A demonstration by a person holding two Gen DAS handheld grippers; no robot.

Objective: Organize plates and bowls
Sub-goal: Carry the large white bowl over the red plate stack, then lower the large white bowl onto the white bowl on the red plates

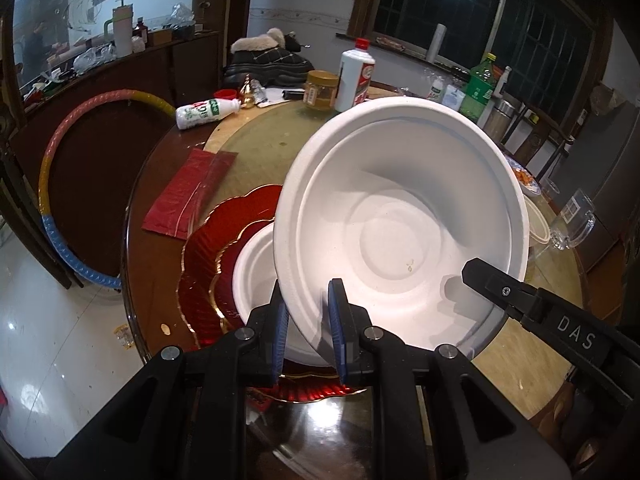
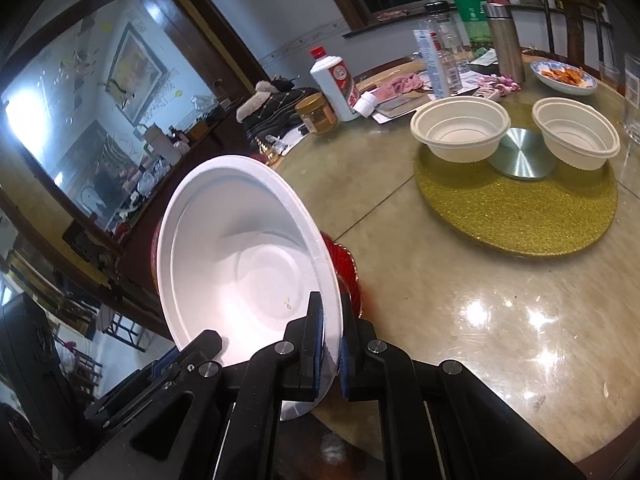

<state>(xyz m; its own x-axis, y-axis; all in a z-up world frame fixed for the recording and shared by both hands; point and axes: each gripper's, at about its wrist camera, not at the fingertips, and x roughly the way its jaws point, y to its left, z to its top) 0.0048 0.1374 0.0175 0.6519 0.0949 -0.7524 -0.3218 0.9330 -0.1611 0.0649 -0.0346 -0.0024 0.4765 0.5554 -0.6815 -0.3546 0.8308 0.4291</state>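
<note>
A large white foam bowl (image 1: 400, 220) hangs tilted above the table, held by its rim from two sides. My left gripper (image 1: 308, 308) is shut on the bowl's near-left rim. My right gripper (image 2: 331, 312) is shut on the same bowl (image 2: 248, 256) at its right rim; one of its fingers (image 1: 492, 280) shows at the right of the left wrist view. Below the bowl lie stacked red scalloped plates (image 1: 204, 280) with gold edges, and a smaller white bowl (image 1: 256, 276) sits on them. Two cream bowls (image 2: 460, 132) (image 2: 576, 136) stand on a gold glitter mat (image 2: 516, 212).
A white liquor bottle (image 1: 356, 76), a jar (image 1: 320, 90), a lying milk bottle (image 1: 200, 112) and a red packet (image 1: 188, 192) sit toward the table's far side. A glass mug (image 1: 572, 220) stands at the right. A hula hoop (image 1: 52, 176) leans left of the table. A metal disc (image 2: 520, 156) lies between the cream bowls.
</note>
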